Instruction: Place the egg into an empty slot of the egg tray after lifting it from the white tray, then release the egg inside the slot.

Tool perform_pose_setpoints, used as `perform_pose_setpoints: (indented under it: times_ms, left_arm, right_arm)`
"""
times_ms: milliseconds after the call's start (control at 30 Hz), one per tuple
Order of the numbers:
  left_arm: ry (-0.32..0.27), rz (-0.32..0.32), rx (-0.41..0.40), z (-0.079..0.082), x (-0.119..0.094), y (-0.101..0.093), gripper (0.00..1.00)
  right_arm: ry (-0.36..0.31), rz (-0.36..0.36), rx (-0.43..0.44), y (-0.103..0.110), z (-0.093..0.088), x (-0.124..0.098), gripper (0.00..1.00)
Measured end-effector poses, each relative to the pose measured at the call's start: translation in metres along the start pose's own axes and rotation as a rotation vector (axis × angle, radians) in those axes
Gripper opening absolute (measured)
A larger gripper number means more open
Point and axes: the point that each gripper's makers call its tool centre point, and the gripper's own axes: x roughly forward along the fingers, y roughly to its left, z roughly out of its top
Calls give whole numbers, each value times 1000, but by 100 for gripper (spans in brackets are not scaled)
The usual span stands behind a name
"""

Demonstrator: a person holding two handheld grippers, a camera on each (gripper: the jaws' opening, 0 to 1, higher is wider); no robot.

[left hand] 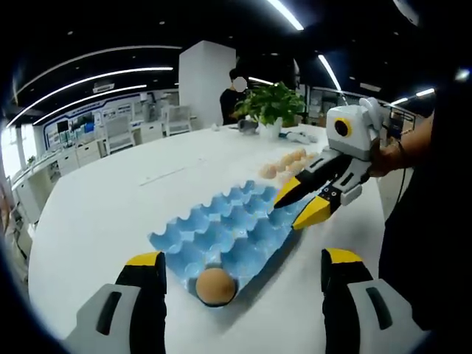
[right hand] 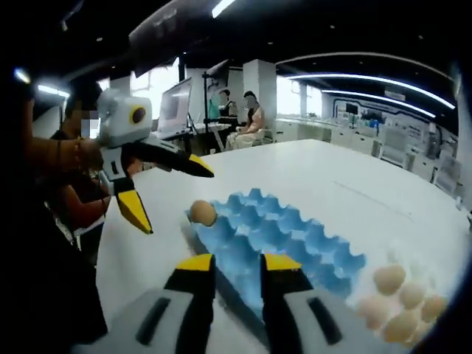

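**Left gripper view: one egg seated, the rest waiting on the white tray**

Left gripper view shows the blue egg tray (left hand: 225, 228) lying on the white table (left hand: 96, 214), with a single egg (left hand: 215, 285) sitting in the corner slot nearest the left gripper (left hand: 243, 276), whose jaws stand wide apart and hold nothing. The right gripper (left hand: 304, 200) hovers over the tray's far side, its yellow tips slightly parted and empty. In the right gripper view its own jaws are narrow, with a small gap.

The remaining eggs (right hand: 402, 302) sit in a cluster just beside the egg tray; about five can be counted, though the white tray under them is too washed out to make out clearly. All other slots look empty.

An egg is light, rigid, smooth and brittle, so I judge it best taken across its widest middle with gentle pressure.
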Motion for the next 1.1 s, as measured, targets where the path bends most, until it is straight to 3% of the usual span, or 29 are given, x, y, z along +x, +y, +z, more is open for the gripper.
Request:
perform_pose_setpoints:
  times_ms: [67, 267, 533, 600, 700, 867, 933, 1033, 1100]
  left_arm:
    - [-2, -1, -2, 0, 0, 0, 87]
    - [0, 9, -7, -2, -1, 4, 87]
    - [5, 9, -12, -4, -2, 4, 86]
    - [6, 8, -13, -4, -2, 4, 86]
    - [8, 6, -14, -5, -1, 3, 86]
    - [4, 3, -15, -3, -1, 3, 85]
    - [-6, 29, -16, -2, -2, 7, 86]
    - [-14, 31, -21, -1, -5, 9, 85]
    - [-13, 35, -21, -1, -6, 11, 85]
  right_arm:
    - [16, -95, 0, -19, -8, -16, 22]
    - [8, -230, 91, -48, -24, -50, 21]
    - [3, -493, 109, -96, -39, -101, 23]
    - [5, -483, 124, -96, -42, -103, 26]
    - [60, -534, 159, -105, -59, -111, 27]
    - [76, -556, 200, -112, -72, -113, 27]
    - [75, -555, 208, -111, -72, -112, 25]
    - [93, -555, 171, -110, -73, -111, 25]
    - [166, -545, 76, -109, -76, -110, 25]
